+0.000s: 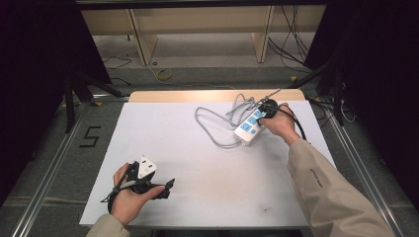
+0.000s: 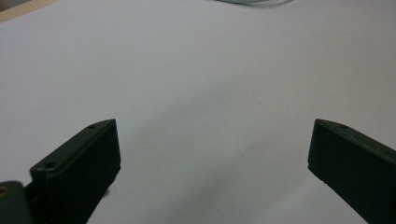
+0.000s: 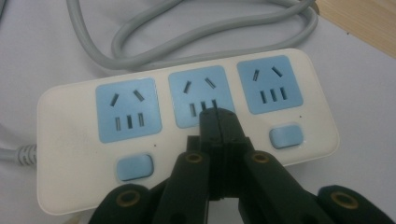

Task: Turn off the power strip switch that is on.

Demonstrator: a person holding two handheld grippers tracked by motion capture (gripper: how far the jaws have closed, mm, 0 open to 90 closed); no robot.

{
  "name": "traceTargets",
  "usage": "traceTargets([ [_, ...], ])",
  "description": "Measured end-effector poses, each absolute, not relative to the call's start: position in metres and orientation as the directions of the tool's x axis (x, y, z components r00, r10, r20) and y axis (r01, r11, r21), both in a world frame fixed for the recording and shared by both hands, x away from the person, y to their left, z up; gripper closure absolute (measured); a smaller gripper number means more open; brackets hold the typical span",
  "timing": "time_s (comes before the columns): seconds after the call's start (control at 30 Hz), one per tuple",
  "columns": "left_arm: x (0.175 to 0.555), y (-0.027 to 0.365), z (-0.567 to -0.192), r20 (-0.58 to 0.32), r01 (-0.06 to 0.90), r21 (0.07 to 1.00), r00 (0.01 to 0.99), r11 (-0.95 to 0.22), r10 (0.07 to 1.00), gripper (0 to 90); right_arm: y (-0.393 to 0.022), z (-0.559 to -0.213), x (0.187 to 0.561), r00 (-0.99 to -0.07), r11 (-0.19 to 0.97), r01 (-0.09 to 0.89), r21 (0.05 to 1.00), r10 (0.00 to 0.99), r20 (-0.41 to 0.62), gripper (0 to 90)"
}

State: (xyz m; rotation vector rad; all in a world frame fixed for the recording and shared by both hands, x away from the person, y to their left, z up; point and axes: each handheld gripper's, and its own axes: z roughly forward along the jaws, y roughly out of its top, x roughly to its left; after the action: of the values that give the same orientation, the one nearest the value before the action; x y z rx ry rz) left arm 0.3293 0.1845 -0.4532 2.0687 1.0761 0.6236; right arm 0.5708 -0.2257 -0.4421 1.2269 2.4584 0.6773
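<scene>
Pressed together on nothing, right gripper (image 3: 218,122) tips set over power strip's (image 3: 70,154) middle switch, likely to press it. Strip just beneath, grey cord (image 3: 140,51) coiled beyond. Left gripper (image 2: 212,154) spread, idle over bare worktop (image 2: 196,70).

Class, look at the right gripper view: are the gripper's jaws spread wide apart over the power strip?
No: the right gripper has its jaws pressed together, tips over the middle socket of the power strip.
</scene>
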Motion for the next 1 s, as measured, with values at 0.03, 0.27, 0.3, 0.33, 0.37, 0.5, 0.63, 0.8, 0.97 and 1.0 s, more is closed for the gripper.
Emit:
traceTargets([
  [0.03,0.3294,0.1845,-0.4533,0.089,0.496,0.772,0.536,-0.399,0.839,2.1,-0.2258,-0.4422,0.5708,-0.585,0.521,0.662,0.540,0.809,-0.064,90.0],
  [0.27,0.3294,0.1844,-0.4535,0.088,0.495,0.774,0.534,-0.395,0.841,2.0,-0.2260,-0.4428,0.5711,-0.580,0.515,0.668,0.537,0.813,-0.058,90.0],
  [0.3,0.3293,0.1845,-0.4534,0.088,0.496,0.773,0.534,-0.396,0.841,2.0,-0.2258,-0.4428,0.5711,-0.580,0.517,0.667,0.537,0.812,-0.061,90.0],
  [0.33,0.3293,0.1846,-0.4533,0.090,0.496,0.771,0.536,-0.399,0.840,2.0,-0.2258,-0.4430,0.5710,-0.581,0.517,0.666,0.539,0.812,-0.061,90.0],
  [0.37,0.3293,0.1844,-0.4534,0.088,0.496,0.773,0.534,-0.396,0.841,2.0,-0.2259,-0.4430,0.5708,-0.580,0.515,0.666,0.539,0.813,-0.059,90.0],
  [0.5,0.3293,0.1845,-0.4533,0.090,0.496,0.771,0.536,-0.399,0.839,2.0,-0.2259,-0.4429,0.5710,-0.579,0.515,0.667,0.538,0.813,-0.059,90.0],
  [0.63,0.3294,0.1846,-0.4534,0.090,0.496,0.772,0.536,-0.399,0.840,2.0,-0.2260,-0.4430,0.5709,-0.579,0.513,0.668,0.539,0.813,-0.057,90.0],
  [0.8,0.3294,0.1846,-0.4534,0.090,0.496,0.771,0.536,-0.399,0.840,2.1,-0.2260,-0.4430,0.5707,-0.579,0.514,0.667,0.540,0.813,-0.058,90.0],
  [0.97,0.3295,0.1845,-0.4536,0.088,0.496,0.773,0.533,-0.395,0.841,2.1,-0.2260,-0.4433,0.5704,-0.579,0.514,0.663,0.544,0.813,-0.061,90.0],
  [1.0,0.3295,0.1844,-0.4535,0.088,0.496,0.773,0.533,-0.395,0.841,2.1,-0.2260,-0.4432,0.5703,-0.579,0.513,0.664,0.544,0.813,-0.061,90.0],
])
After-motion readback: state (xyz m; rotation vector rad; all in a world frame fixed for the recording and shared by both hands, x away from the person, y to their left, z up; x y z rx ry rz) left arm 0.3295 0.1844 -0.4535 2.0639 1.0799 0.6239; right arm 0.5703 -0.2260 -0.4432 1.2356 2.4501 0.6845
